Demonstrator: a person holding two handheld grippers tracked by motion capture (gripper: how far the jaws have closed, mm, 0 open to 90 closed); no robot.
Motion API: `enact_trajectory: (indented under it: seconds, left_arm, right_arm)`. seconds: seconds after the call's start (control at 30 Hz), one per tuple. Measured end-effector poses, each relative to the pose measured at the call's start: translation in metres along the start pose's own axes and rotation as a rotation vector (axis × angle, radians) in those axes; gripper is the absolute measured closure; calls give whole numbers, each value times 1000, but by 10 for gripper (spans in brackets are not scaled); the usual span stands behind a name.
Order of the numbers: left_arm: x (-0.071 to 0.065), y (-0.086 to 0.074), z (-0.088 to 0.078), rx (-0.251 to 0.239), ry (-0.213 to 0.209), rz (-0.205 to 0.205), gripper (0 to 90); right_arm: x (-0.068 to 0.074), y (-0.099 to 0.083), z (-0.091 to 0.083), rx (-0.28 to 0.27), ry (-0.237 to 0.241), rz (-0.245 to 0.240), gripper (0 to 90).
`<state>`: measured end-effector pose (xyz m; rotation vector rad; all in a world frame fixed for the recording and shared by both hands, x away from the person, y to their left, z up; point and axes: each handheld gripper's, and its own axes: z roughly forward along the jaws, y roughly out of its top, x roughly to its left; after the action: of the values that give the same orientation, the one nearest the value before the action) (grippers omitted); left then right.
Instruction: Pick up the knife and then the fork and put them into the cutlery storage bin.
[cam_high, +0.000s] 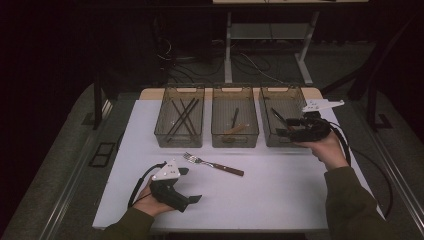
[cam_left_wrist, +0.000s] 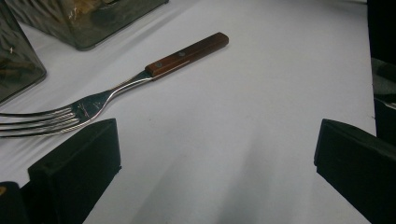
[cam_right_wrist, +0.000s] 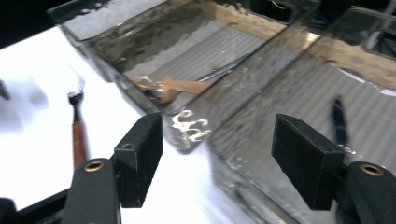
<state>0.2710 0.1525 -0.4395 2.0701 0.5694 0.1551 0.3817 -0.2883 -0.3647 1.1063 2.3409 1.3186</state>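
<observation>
A fork (cam_high: 212, 163) with a wooden handle lies on the white table (cam_high: 280, 190), in front of three clear bins. My left gripper (cam_high: 190, 185) rests low on the table just near of the fork, open and holding nothing. In the left gripper view the fork (cam_left_wrist: 116, 88) lies ahead and to the left of the open left gripper (cam_left_wrist: 215, 144). My right gripper (cam_high: 285, 127) hovers at the right bin's (cam_high: 272, 141) front corner, open. In the right gripper view the right gripper (cam_right_wrist: 217, 149) has nothing between its pads, and a dark knife (cam_right_wrist: 340, 123) lies in the bin below.
The left bin (cam_high: 179, 140) holds several dark sticks. The middle bin (cam_high: 235, 141) holds a wood-handled utensil (cam_right_wrist: 182, 88). Cables trail from both grippers. The table's edges drop off to a dark floor with desk legs beyond.
</observation>
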Motion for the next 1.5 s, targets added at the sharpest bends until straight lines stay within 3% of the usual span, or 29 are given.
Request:
enact_trajectory:
  seconds: [0.37, 0.63, 1.2, 1.5]
  left_arm:
    - [0, 0, 0, -5, 3, -8, 0]
    - [0, 0, 0, -4, 6, -4, 0]
    - [1, 0, 1, 1, 2, -1, 0]
    - [1, 0, 1, 4, 0, -1, 0]
  right_arm:
    - [29, -23, 13, 1, 81, -31, 316]
    - [48, -33, 25, 18, 112, -57, 316]
    - [80, -29, 59, 43, 191, -112, 352]
    - [96, -25, 85, 107, 237, -149, 443]
